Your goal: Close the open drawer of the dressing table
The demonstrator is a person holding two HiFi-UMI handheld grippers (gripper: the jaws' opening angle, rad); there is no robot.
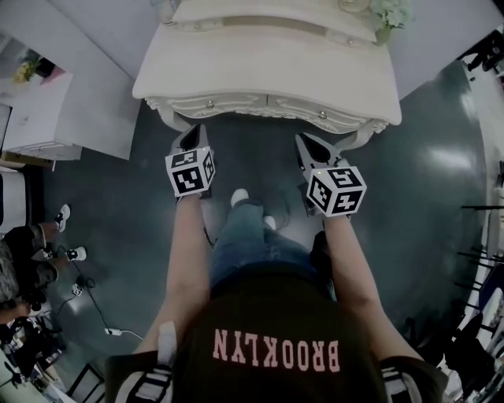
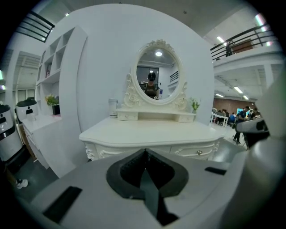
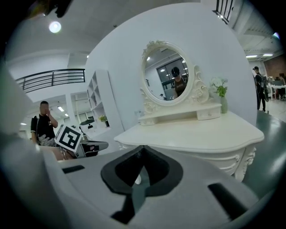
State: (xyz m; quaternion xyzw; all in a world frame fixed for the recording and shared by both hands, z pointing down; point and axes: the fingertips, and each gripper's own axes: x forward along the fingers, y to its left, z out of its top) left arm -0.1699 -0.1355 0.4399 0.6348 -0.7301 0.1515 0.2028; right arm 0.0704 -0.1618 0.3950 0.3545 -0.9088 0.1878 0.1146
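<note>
The white dressing table (image 1: 268,75) stands just ahead of me, and its carved front shows two drawer fronts with small knobs (image 1: 209,103) (image 1: 322,115). Both fronts look flush with the table's front. My left gripper (image 1: 191,132) hangs in the air short of the left drawer, shut with nothing between its jaws. My right gripper (image 1: 305,140) is level with it before the right drawer, and its jaws meet at the tip too. In the left gripper view the table (image 2: 152,132) fills the middle beyond the closed tip (image 2: 145,151). The right gripper view shows the table (image 3: 201,134) from the left side.
An oval mirror (image 2: 156,74) and a small plant vase (image 1: 386,16) sit on the tabletop. A white shelf unit (image 1: 39,110) stands at the left. People (image 1: 24,260) and cables (image 1: 94,299) are on the dark floor to the left. My own legs stand under the table's front.
</note>
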